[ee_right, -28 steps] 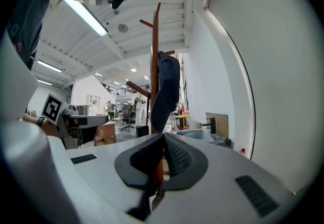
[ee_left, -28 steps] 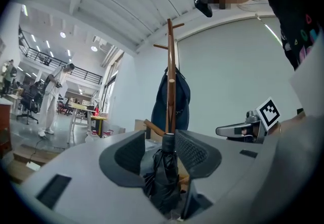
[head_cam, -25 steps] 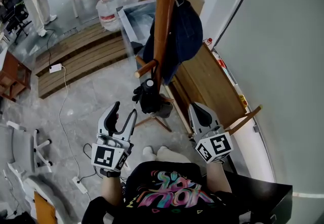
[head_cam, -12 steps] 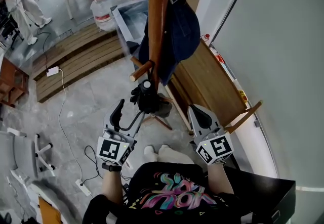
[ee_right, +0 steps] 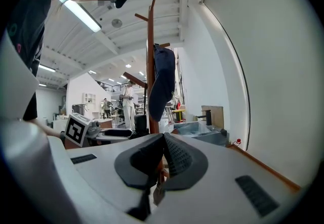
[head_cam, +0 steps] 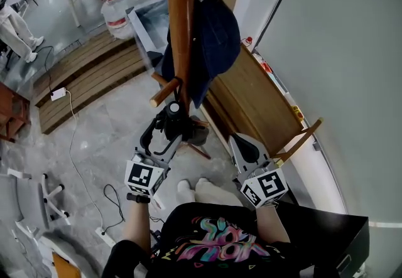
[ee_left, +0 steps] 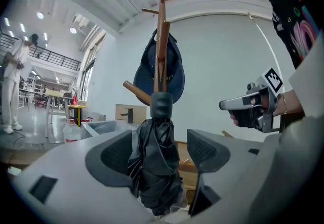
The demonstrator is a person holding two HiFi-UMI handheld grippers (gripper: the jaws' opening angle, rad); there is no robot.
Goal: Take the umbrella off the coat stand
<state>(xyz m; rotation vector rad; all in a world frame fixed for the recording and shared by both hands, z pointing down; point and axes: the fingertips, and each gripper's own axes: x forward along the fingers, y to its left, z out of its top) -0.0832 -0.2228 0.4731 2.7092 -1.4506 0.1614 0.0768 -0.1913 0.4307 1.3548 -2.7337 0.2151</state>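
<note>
A folded black umbrella hangs low on the wooden coat stand, just under a short peg. My left gripper is at the umbrella, one jaw on each side of it. In the left gripper view the umbrella fills the space between the jaws of the left gripper, brushing the left pad, with a gap at the right pad; the jaws are opening. A dark blue cap hangs higher on the stand. My right gripper stays right of the stand's foot, shut on nothing, and its own view shows the right gripper the same way.
A low wooden cabinet runs along the wall right of the stand. Behind the stand are a metal box, water jugs and wooden slats. A cable and power strip lie on the floor; a chair is at left.
My left gripper has moved forward to the stand and its jaws have spread wider, so the umbrella now lies between them. The right gripper has stayed where it was.
</note>
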